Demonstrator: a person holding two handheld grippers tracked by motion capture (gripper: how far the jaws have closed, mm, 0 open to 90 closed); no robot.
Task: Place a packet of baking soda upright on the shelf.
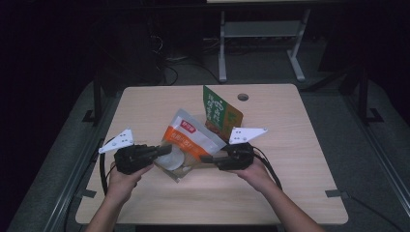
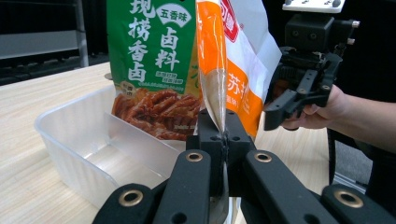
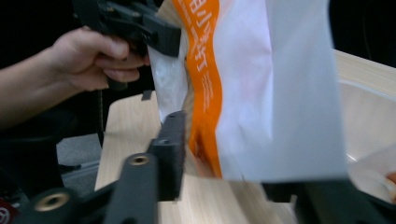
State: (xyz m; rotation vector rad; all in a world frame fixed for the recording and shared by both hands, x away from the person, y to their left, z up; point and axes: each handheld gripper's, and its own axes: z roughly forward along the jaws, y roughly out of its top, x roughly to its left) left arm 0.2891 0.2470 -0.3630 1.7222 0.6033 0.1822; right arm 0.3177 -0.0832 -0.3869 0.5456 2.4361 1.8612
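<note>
An orange and white snack bag [image 1: 186,137] hangs between my two grippers over the table's middle. My left gripper [image 2: 223,140] is shut on the bag's sealed edge [image 2: 212,84], and in the high view the left gripper [image 1: 164,150] sits at the bag's left side. My right gripper [image 3: 224,172] stands open, its jaws wide apart on either side of the bag [image 3: 261,93]. The bag hides part of its far jaw. The right gripper [image 1: 207,158] meets the bag's right side. A green snack bag [image 2: 152,56] stands upright in a clear plastic tray [image 2: 70,135].
The tray's wall [image 3: 364,107] lies just beyond the held bag. A round cable hole [image 1: 242,96] sits near the table's [image 1: 290,188] far edge. Bare wood lies on the right and near sides. A desk frame [image 1: 222,43] stands on the floor behind.
</note>
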